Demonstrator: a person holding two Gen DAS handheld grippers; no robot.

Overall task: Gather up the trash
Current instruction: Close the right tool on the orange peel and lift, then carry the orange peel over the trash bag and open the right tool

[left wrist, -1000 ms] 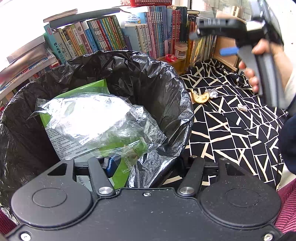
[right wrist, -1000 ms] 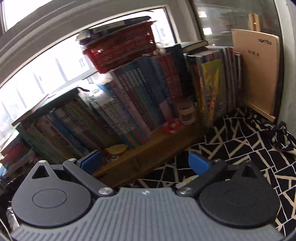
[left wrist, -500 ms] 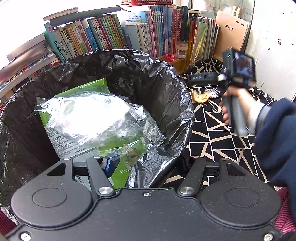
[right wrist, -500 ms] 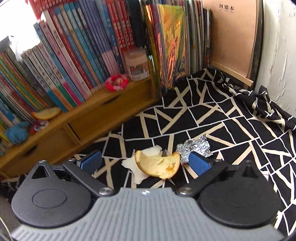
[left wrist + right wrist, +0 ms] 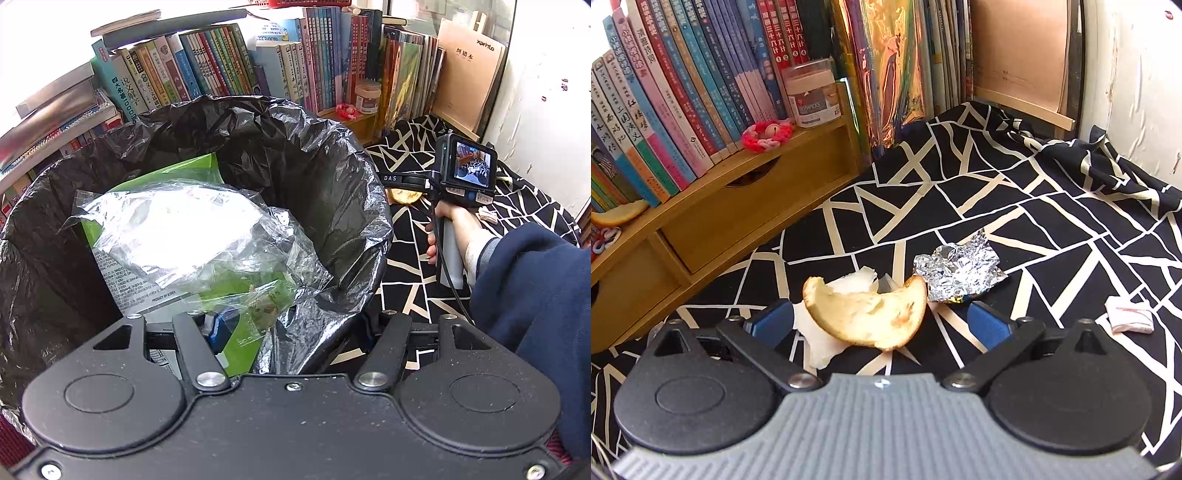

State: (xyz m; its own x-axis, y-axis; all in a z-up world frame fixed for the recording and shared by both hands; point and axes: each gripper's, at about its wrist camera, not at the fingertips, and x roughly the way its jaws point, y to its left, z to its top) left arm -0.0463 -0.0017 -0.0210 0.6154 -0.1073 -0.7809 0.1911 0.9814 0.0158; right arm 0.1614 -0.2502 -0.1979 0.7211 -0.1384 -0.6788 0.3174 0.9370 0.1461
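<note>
- Right hand-held gripper (image 5: 881, 323) is hanging low over the black-and-cream patterned cloth (image 5: 1052, 221), its blue pads spread wide and pinching nothing.
- Between those pads, a curved piece of fruit peel (image 5: 868, 317) is lying on the cloth; neither pad appears to be touching it.
- Just under and behind the peel, a scrap of white tissue (image 5: 820, 339) is showing, touching it.
- Just beside the peel, to its right, a crumpled ball of foil (image 5: 960, 269) is sitting on the cloth.
- Further right, well apart from the foil, a small white wrapper (image 5: 1130, 319) is lying on the cloth.
- Left hand-held gripper (image 5: 291, 328) is holding at the near rim of the bin; one blue pad is showing inside the liner, the other is hidden, so I cannot tell whether it is pinching the rim.
- Black-lined bin (image 5: 351, 177) is standing beside the cloth and is already containing a green package (image 5: 177, 173) and a clear plastic bag (image 5: 177, 229).
- Judgement on progress: the task is looking partly done. Two items are sitting in the bin; peel, tissue, foil and wrapper are remaining outside it.
- Judgement on the step in hand: the right hand-held gripper is lining up on the peel, with closing and carrying to the bin not yet done.
</note>
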